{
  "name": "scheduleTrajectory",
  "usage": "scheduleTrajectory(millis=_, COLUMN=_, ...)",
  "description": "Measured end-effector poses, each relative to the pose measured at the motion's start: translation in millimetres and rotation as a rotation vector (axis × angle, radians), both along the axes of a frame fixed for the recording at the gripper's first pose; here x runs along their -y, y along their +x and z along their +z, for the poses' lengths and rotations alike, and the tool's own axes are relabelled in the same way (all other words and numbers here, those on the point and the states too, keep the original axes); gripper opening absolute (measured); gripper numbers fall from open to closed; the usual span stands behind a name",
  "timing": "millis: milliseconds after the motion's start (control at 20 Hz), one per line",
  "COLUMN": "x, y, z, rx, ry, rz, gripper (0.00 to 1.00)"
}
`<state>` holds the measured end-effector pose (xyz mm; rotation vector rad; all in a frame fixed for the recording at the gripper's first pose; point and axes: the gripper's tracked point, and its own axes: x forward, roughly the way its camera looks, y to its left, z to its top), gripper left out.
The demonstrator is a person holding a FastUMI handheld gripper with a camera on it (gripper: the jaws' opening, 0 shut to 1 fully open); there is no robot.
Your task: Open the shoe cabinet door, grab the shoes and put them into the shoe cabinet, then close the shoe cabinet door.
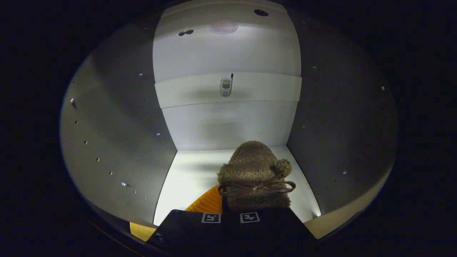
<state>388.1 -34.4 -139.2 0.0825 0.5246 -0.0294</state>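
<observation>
The two fingers of the gripper (230, 217) are drawn close together, apparently clenched on the heel of a fuzzy brown knitted slipper with a thin brown bow and pompom (254, 171). The slipper is held inside the white-panelled shoe cabinet (117, 125), just over its pale floor, beside an orange ribbed object (209, 203). The door is judged already opened; release and closing remain.

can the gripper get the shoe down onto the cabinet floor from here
Probably yes. The gripper has its jaws shut on the fuzzy shoe already inside the cabinet, and the bare floor below and ahead looks unobstructed.
</observation>
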Motion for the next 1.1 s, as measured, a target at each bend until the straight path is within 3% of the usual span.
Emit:
scheduleTrajectory(millis=300, x=-2, y=36, z=-35, rx=-0.058, ry=-0.010, rz=-0.006, gripper=0.05)
scheduleTrajectory(millis=650, x=-10, y=49, z=-62, rx=-0.110, ry=-0.036, rz=0.014, gripper=0.06)
scheduleTrajectory(millis=750, x=-14, y=44, z=-62, rx=-0.122, ry=-0.042, rz=0.025, gripper=0.10)
scheduleTrajectory(millis=850, x=-12, y=43, z=-63, rx=-0.110, ry=-0.069, rz=0.025, gripper=0.33)
scheduleTrajectory(millis=1050, x=-15, y=40, z=-59, rx=-0.089, ry=-0.107, rz=0.038, gripper=0.69)
scheduleTrajectory(millis=1100, x=-14, y=42, z=-62, rx=-0.095, ry=-0.104, rz=0.036, gripper=0.71)
